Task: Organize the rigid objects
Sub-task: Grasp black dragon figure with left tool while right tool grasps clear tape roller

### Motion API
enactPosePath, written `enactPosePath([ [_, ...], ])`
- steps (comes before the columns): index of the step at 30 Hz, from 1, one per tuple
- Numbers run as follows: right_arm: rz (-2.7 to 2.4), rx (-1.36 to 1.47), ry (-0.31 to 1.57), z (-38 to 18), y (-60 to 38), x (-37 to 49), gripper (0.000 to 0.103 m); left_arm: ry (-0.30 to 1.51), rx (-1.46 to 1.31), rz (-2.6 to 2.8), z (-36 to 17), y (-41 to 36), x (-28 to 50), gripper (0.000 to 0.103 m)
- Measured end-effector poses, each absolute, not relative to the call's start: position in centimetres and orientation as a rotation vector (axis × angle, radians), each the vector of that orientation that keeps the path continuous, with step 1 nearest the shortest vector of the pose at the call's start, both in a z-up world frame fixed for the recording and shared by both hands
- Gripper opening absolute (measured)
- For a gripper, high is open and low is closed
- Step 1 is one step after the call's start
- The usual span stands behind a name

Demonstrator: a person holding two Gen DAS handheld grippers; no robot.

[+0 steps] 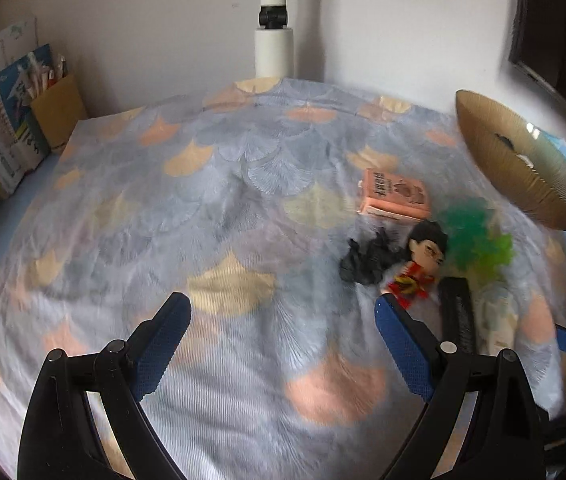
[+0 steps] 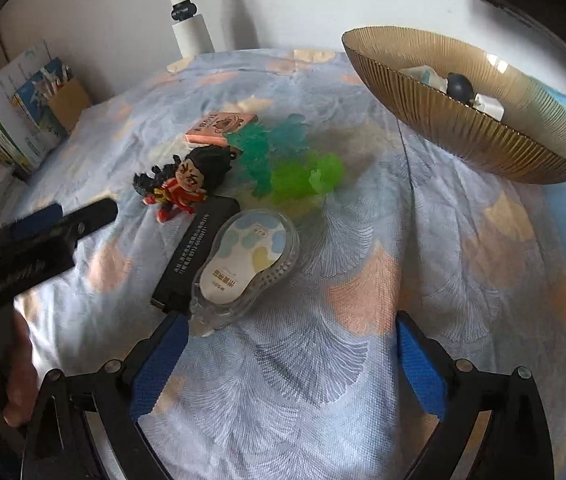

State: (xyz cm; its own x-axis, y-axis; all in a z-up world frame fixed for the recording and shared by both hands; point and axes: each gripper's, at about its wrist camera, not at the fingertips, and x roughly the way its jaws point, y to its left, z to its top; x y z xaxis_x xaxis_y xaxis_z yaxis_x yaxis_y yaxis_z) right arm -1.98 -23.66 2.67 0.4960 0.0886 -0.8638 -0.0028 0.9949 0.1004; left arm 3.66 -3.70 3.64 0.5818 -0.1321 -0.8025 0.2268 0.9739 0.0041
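The loose items lie clustered toward the right edge of the cloth-covered table (image 2: 323,380), short of the ribbed amber bowl (image 2: 483,128) at the far right corner: a clear correction-tape case (image 2: 249,256) resting partly on a black bar (image 2: 199,252), a red-clad figurine (image 2: 185,186), green translucent pieces (image 2: 295,164) and a small pink box (image 2: 221,126). The bowl already holds several items. The right gripper (image 2: 291,356) stands wide and empty, its left finger just beside the tape case. The left gripper (image 1: 283,340) is likewise wide and empty over bare cloth. Judged: a pick is pending; next, straddle the case and close.
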Motion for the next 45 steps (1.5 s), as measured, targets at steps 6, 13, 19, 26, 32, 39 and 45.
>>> enactPosePath([
  [6, 0.018, 0.04, 1.04, 2.4, -24.0, -1.9, 0.102, 0.951, 0.166, -0.243, 2.7, -5.0, 5.1, 0.093],
  [13, -0.136, 0.037, 1.027, 3.2, -28.8, -1.8, 0.102, 0.943, 0.239, -0.356, 2.5, -7.8, 6.1, 0.086],
  [19, 0.117, -0.026, 1.02, 5.0, -27.1, -1.3, 0.101, 0.955, 0.21, -0.416, 2.0, -8.1, 7.0, 0.068],
  [26, 0.19, -0.222, 0.967, 4.4, -24.7, -0.6, 0.083, 0.922, 0.213, -0.436, 2.2, -8.3, 6.2, 0.049],
  [32, 0.255, -0.185, 0.986, 3.5, -23.9, 1.6, 0.058, 0.91, 0.224, -0.453, 2.3, -8.7, 6.0, 0.036],
  [39, 0.266, -0.155, 0.999, 3.4, -23.7, 2.0, 0.058, 0.914, 0.222, -0.45, 2.4, -8.7, 6.0, 0.036],
  [45, 0.252, -0.142, 0.989, 3.5, -23.5, 2.1, 0.05, 0.924, 0.205, -0.437, 2.4, -8.8, 6.2, 0.036],
])
